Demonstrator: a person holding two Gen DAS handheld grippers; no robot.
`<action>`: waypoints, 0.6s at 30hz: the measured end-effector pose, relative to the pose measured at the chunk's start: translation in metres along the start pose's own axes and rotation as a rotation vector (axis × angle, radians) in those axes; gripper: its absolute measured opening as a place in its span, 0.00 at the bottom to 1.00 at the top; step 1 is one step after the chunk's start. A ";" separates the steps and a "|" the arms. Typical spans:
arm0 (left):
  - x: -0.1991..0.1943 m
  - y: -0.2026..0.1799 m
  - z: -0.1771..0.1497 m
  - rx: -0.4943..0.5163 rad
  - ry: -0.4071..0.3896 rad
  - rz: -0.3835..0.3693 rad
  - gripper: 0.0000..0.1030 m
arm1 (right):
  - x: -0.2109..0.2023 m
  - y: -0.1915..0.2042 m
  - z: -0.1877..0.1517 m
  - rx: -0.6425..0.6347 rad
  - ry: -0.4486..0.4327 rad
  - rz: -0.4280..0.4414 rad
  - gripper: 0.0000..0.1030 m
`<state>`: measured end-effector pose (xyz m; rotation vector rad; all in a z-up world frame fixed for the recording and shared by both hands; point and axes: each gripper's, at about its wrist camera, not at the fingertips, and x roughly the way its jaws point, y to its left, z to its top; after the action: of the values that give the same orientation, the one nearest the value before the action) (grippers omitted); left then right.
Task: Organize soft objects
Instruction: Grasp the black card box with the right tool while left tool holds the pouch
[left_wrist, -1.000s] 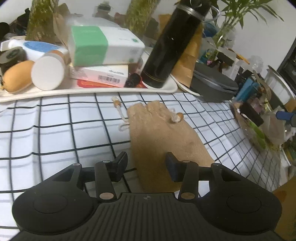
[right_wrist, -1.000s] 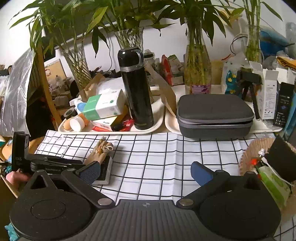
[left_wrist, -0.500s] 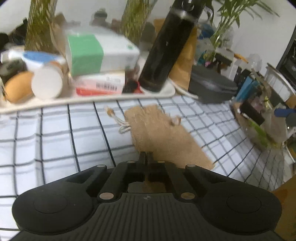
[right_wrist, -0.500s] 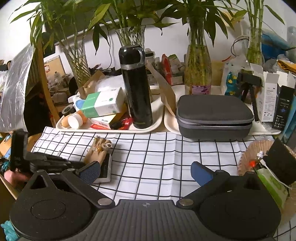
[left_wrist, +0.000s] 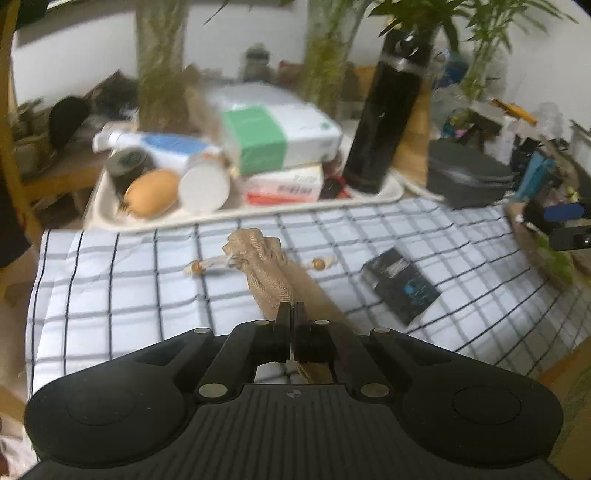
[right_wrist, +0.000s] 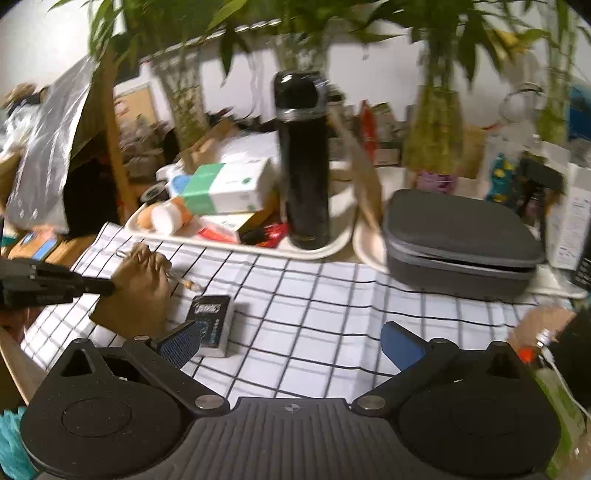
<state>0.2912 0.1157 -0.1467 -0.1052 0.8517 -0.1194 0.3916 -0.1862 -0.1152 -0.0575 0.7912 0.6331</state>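
Left gripper (left_wrist: 293, 314) pinched shut on limp, light burlap pouch (left_wrist: 267, 273) at near end; right gripper (right_wrist: 291, 341) spread wide.

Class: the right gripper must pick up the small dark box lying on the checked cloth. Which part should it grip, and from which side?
Grip the small dark box across its two long edges, coming from above. It lies flat on the checked cloth, so only those sides are free. The open right gripper looks wide enough; keep clear of the burlap pouch beside it.
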 end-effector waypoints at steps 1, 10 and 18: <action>0.003 0.002 -0.001 -0.005 0.015 0.006 0.01 | 0.004 0.001 0.001 -0.017 0.009 0.019 1.00; 0.023 0.011 -0.007 -0.006 0.089 0.122 0.31 | 0.046 0.008 0.009 -0.090 0.087 0.164 1.00; 0.034 0.014 -0.011 -0.032 0.118 0.032 0.33 | 0.090 0.026 0.013 -0.189 0.157 0.275 1.00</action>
<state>0.3058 0.1238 -0.1815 -0.1158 0.9728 -0.0829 0.4335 -0.1160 -0.1620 -0.1746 0.8970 0.9725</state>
